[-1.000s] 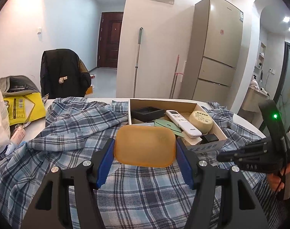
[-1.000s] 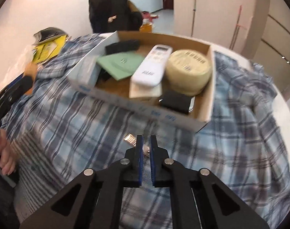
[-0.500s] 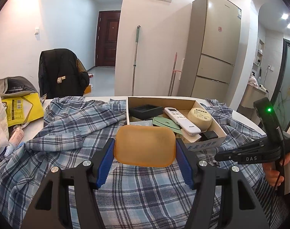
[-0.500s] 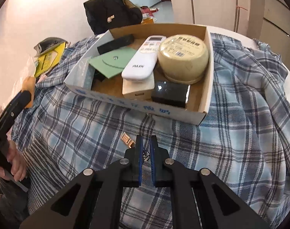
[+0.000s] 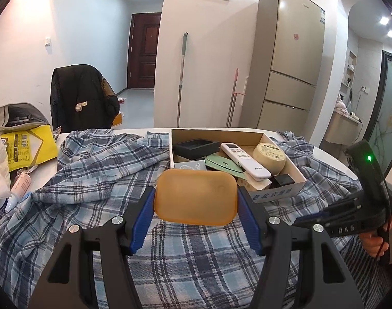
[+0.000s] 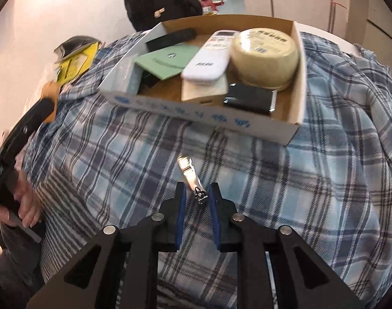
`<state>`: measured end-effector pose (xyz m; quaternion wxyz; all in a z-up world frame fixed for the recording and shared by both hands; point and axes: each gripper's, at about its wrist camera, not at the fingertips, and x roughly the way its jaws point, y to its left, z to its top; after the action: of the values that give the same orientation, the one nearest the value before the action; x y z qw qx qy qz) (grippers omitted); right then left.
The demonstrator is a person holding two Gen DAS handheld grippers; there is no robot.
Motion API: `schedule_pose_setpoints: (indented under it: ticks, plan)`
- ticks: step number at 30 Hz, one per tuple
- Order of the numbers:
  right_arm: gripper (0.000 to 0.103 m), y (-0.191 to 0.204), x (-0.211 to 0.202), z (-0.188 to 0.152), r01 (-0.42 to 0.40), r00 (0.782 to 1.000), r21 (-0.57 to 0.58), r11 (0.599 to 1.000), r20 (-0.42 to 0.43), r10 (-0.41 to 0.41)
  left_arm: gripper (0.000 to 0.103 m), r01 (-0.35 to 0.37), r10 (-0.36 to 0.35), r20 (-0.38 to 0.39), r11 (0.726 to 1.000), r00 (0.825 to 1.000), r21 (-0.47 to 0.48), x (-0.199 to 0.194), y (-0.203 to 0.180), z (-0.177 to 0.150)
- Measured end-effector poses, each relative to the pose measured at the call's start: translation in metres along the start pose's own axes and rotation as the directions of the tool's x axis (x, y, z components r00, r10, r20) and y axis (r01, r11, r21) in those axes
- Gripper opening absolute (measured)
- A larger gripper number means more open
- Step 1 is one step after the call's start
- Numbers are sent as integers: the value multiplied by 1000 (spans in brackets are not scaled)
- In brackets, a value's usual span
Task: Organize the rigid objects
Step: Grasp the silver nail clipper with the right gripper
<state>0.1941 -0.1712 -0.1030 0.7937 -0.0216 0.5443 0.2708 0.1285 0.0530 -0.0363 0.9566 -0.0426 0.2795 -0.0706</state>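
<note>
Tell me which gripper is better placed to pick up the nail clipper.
Right: the right gripper, jaws just opening, straddles the nail clipper on the plaid cloth. The left gripper already holds the orange lid.

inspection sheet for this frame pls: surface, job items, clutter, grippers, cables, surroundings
Surface: table almost fully draped in a rumpled blue plaid cloth.
Job's things: open cardboard box holding a white remote, round cream container, green card and small black boxes; nail clipper lying on the cloth in front of the box.
Clutter: yellow packet, grey bag and white plastic bag at the table's edge.
Grippers: left gripper shut on an orange soap-like block; right gripper just opening, jaws apart either side of the clipper, not pressing it.
Cables: nothing seen.
Surroundings: fridge, mop, jacket-draped chair, dark door.
</note>
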Motion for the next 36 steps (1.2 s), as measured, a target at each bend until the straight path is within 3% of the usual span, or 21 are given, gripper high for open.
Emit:
schedule_pose_setpoints:
  ticks: [3, 6, 17, 22, 24, 29, 36]
  plan:
    - [17, 14, 1, -2, 16, 1000, -62, 998, -11, -17, 64, -3, 3, -4, 1000, 1000, 1, 1, 0, 0]
    - [17, 26, 1, 0, 134, 991, -139, 981, 33, -131, 64, -2, 2, -7, 1000, 1000, 5, 2, -1, -1]
    - [17, 32, 8, -4, 184, 982, -219, 958, 3, -188, 64, -1, 1, -4, 1000, 1000, 5, 1, 0, 0]
    - [16, 41, 8, -11, 244, 969, -275, 930, 39, -243, 64, -2, 2, -5, 1000, 1000, 1, 1, 0, 0]
    - [10, 42, 7, -12, 260, 965, -269, 927, 49, -257, 64, -9, 9, 3, 1000, 1000, -5, -1, 2, 1]
    - [9, 44, -3, -14, 301, 954, -267, 915, 92, -287, 64, -12, 13, 17, 1000, 1000, -29, -5, 7, 4]
    - [9, 37, -12, -21, 282, 959, -256, 924, 68, -274, 64, -11, 12, 31, 1000, 999, -4, -9, 1, 4]
